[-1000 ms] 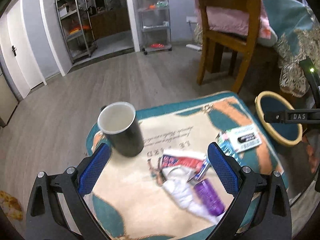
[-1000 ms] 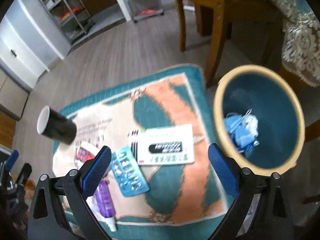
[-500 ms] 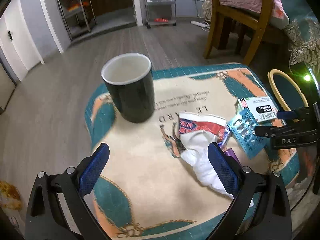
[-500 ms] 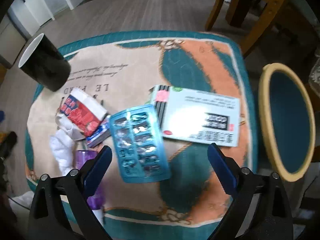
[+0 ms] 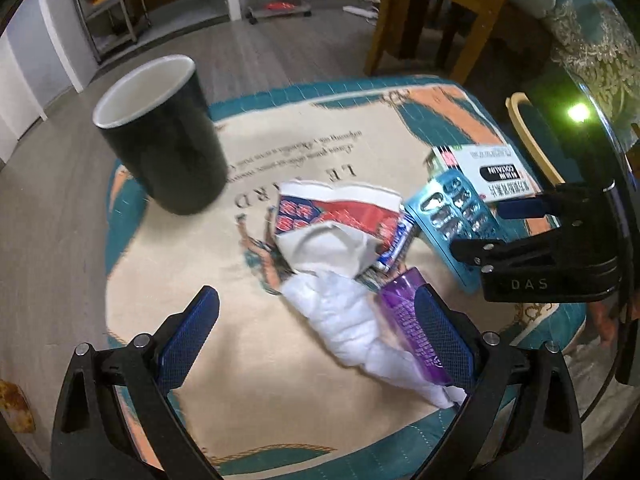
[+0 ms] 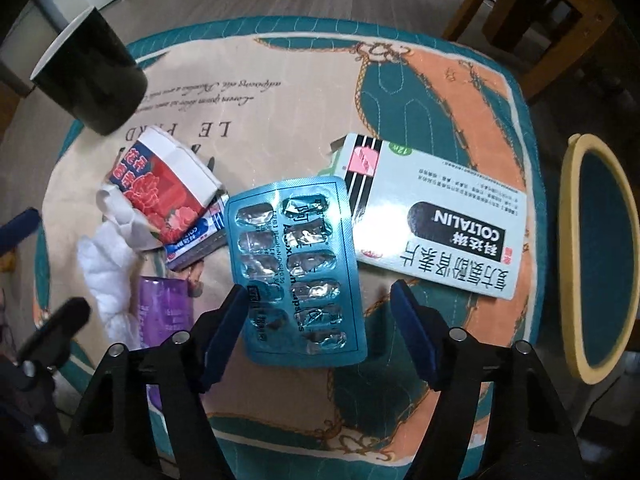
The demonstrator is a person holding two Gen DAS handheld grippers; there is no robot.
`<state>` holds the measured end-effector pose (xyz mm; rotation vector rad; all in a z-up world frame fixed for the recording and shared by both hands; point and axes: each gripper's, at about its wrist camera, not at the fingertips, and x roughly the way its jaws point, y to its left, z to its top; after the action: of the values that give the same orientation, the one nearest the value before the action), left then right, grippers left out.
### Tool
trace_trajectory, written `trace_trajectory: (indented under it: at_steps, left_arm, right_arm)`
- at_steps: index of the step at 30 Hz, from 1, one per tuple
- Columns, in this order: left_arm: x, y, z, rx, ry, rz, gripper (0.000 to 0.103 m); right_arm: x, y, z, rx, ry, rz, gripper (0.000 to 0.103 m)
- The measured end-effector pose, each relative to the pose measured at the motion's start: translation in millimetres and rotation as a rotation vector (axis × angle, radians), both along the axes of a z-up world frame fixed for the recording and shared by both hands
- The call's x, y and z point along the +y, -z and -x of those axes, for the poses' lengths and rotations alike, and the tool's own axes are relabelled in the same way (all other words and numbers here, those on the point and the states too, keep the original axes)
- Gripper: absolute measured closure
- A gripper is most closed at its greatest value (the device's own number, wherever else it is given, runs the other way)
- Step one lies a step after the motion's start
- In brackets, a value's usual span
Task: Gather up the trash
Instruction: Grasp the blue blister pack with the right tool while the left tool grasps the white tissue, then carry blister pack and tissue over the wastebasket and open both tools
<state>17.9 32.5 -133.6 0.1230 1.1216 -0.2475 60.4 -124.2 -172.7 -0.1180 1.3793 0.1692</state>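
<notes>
Trash lies on a patterned mat (image 6: 304, 92). A blue blister pack (image 6: 298, 268) lies just ahead of my open right gripper (image 6: 320, 316), its near end between the fingers. A white medicine box (image 6: 436, 216) lies to its right. A torn red and white carton (image 5: 336, 220), a white tissue (image 5: 352, 320) and a purple bottle (image 5: 416, 332) lie ahead of my open left gripper (image 5: 316, 332), the tissue between its fingers. The right gripper also shows in the left wrist view (image 5: 536, 240).
A black mug (image 5: 164, 136) stands at the mat's far left. A blue bin with a yellow rim (image 6: 600, 256) stands to the right of the mat. A wooden chair (image 5: 436, 8) stands behind, and metal shelves (image 5: 116, 4) by the far wall.
Both grippers have moved down and closer to the mat. The right gripper has swung from the bin over to the blister pack. The left now frames the tissue.
</notes>
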Motion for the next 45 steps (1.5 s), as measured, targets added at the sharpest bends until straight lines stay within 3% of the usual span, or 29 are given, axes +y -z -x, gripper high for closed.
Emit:
trace_trajectory:
  at_steps: [2, 5, 9, 15, 17, 28, 34, 45]
  left_arm:
    - [-3.1, 6.5, -1.9, 0.032, 0.007, 0.008, 0.017]
    - [-6.9, 15.3, -3.8, 0.077, 0.021, 0.011, 0.035]
    - [-8.7, 23.3, -6.1, 0.133, 0.032, 0.023, 0.075]
    - [-10.7, 14.3, -4.2, 0.114, 0.055, 0.023, 0.082]
    - [-10.2, 4.9, -3.4, 0.09, 0.057, 0.034, 0.082]
    - [-13.1, -71.7, -9.2, -0.107, 0.059, 0.105, 0.082]
    - [-23.5, -104.9, -11.1, -0.198, 0.083, 0.114, 0.082]
    - [-60.7, -123.8, -7.8, -0.258, 0.152, 0.09, 0.082]
  right_arm:
    - [-0.1, 4.1, -2.1, 0.012, -0.004, -0.017, 0.033]
    - [2.2, 6.2, -3.8, 0.028, -0.018, -0.036, 0.048]
    - [5.9, -3.9, -3.6, 0.006, -0.027, -0.058, 0.065]
    - [0.8, -27.8, -3.9, -0.018, -0.033, -0.154, 0.089]
    - [2.3, -37.6, -3.7, -0.042, -0.038, -0.168, 0.092]
    - [-22.3, -112.8, 2.3, -0.214, -0.015, -0.348, 0.092]
    - [-48.1, -144.7, -4.4, -0.316, 0.041, -0.391, 0.092]
    - [-137.6, -161.9, -2.5, -0.42, 0.19, -0.308, 0.092]
